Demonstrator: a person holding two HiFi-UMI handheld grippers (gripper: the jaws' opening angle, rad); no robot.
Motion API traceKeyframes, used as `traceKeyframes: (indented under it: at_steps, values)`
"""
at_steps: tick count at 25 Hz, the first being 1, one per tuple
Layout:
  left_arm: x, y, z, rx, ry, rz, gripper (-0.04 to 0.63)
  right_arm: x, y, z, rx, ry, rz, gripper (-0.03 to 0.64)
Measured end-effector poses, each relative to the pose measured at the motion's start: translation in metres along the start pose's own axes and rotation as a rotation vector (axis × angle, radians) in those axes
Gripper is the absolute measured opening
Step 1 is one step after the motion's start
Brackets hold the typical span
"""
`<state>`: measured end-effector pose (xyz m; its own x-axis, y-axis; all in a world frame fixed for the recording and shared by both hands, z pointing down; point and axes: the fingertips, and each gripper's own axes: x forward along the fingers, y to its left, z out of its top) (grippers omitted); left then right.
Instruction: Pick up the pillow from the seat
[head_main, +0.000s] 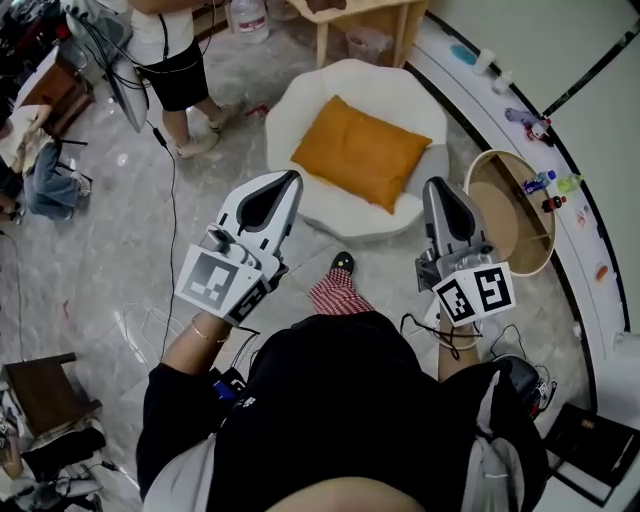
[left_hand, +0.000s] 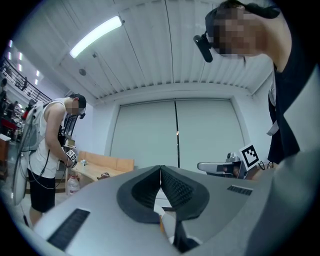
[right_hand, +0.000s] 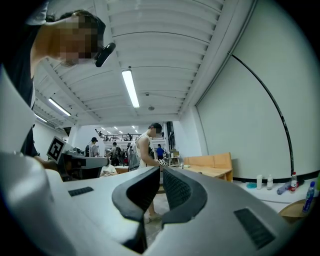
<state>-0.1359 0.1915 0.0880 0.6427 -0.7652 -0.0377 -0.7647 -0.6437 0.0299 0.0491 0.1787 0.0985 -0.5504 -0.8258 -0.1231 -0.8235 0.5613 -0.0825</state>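
Observation:
An orange pillow (head_main: 360, 151) lies flat on a white round seat (head_main: 420, 105) in the head view. My left gripper (head_main: 293, 178) is held upright in front of the seat's near left edge, shut and empty. My right gripper (head_main: 434, 183) stands upright by the seat's near right edge, also shut with nothing in it. Both stay short of the pillow. In the left gripper view the left gripper's tips (left_hand: 160, 168) meet, and a sliver of the orange pillow (left_hand: 161, 224) shows below them. The right gripper view shows its tips (right_hand: 161, 168) together, pointing across the room.
A round wooden side table (head_main: 515, 210) stands right of the seat, with small bottles (head_main: 540, 182) on the curved ledge behind. A person (head_main: 175, 70) stands at the back left amid cables. A wooden table (head_main: 365, 25) is behind the seat. A dark stool (head_main: 40, 392) sits lower left.

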Motion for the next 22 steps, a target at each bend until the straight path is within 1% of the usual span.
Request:
traceKeyframes:
  at_steps: [7,11,15,18,22]
  values:
    - [-0.004,0.002,-0.002,0.027,-0.032,0.011,0.011,0.003,-0.003,-0.004,-0.008,-0.036,-0.004,0.023]
    - [0.003,0.004,0.001,0.037,-0.047,-0.006,0.011,0.009,-0.004,0.002,-0.014,-0.058,-0.001,0.023]
    - [0.035,0.022,0.004,0.046,-0.069,-0.031,0.011,0.047,-0.03,-0.003,-0.012,-0.037,0.0,0.023]
    - [0.066,0.04,0.006,0.057,-0.087,-0.052,0.011,0.059,-0.039,-0.006,-0.019,-0.033,0.0,0.023]
    - [0.104,0.055,0.006,0.091,-0.087,-0.109,0.011,0.101,-0.08,-0.006,-0.006,-0.017,-0.006,0.023]
